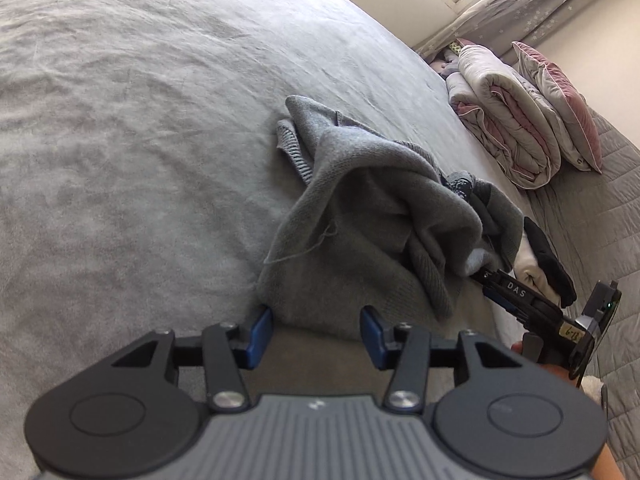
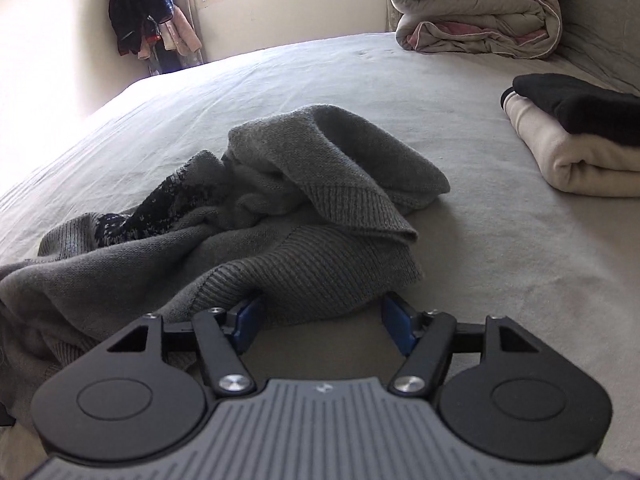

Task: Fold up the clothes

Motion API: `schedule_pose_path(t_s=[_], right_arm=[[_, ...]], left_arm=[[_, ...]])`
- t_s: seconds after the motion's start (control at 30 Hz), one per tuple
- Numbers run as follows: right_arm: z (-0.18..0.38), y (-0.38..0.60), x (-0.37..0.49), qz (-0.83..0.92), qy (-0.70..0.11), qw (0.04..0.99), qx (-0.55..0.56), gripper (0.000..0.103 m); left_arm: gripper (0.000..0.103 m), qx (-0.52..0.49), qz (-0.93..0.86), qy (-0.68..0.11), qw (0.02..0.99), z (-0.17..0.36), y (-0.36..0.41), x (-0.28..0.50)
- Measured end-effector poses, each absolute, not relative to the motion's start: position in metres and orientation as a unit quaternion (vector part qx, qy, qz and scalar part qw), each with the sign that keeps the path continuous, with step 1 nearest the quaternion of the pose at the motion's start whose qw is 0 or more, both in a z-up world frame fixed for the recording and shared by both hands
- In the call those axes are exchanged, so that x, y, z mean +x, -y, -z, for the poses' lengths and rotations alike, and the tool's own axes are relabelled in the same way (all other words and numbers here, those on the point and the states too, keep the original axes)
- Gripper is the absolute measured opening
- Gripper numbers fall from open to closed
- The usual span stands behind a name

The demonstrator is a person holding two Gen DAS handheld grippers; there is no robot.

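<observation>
Left wrist view: the left gripper (image 1: 316, 330) stands open at the near hem of a crumpled grey sweater (image 1: 360, 216), which runs lengthwise away across the bed (image 1: 120, 140).

Right wrist view: the right gripper (image 2: 322, 320) gapes wide, unclamped, at the sweater's (image 2: 280, 216) ribbed edge, mid-bed.

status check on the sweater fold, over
Left gripper and right gripper open at sweater hem. Sweater crumpled, unfolded. Nothing in the way.

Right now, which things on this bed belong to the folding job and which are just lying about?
Job:
- grey knit sweater, crumpled
- left gripper, open at its edge
- right gripper, open at its hem

Lying about:
- folded cream and black clothes
- rolled duvet
- pillow
- hanging clothes
</observation>
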State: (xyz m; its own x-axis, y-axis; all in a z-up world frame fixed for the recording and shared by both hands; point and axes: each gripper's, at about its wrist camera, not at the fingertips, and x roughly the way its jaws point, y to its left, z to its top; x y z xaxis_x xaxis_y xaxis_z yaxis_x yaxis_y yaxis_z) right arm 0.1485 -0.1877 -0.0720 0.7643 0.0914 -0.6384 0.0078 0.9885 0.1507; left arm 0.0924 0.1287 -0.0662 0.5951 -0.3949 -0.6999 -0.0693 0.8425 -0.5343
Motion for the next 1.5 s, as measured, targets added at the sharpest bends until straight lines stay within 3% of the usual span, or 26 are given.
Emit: schedule_pose_path(t_s=[0.07,0.13,0.2,0.23,0.63,1.27,1.5], right_arm=[[0.074,0.184,0.152,-0.026,-0.335,0.939,0.069,0.062],[0.074,0.182,0.154,-0.034,-0.334,0.94,0.069,0.03],[0.072,0.183,0.153,-0.038,-0.335,0.939,0.071,0.014],[0.071,0.186,0.152,-0.04,-0.336,0.938,0.077,0.012],[0.028,0.211,0.089,-0.074,-0.307,0.939,0.138,0.009],[-0.015,0.246,-0.026,-0.089,-0.281,0.941,0.167,0.009],[-0.003,0.251,-0.044,-0.072,-0.298,0.94,0.15,0.007]], left_arm=[[0.03,-0.243,0.095,-0.439,0.859,0.065,-0.121,0.094],[0.02,-0.227,0.095,-0.443,0.862,0.066,-0.116,0.095],[0.009,-0.211,0.095,-0.442,0.867,0.066,-0.113,0.095],[0.005,-0.209,0.097,-0.441,0.867,0.065,-0.112,0.095],[0.002,-0.272,0.181,-0.321,0.889,0.023,-0.126,0.068],[0.0,-0.387,0.272,-0.289,0.832,0.0,-0.187,0.021],[0.001,-0.339,0.279,-0.342,0.83,0.011,-0.189,0.011]])
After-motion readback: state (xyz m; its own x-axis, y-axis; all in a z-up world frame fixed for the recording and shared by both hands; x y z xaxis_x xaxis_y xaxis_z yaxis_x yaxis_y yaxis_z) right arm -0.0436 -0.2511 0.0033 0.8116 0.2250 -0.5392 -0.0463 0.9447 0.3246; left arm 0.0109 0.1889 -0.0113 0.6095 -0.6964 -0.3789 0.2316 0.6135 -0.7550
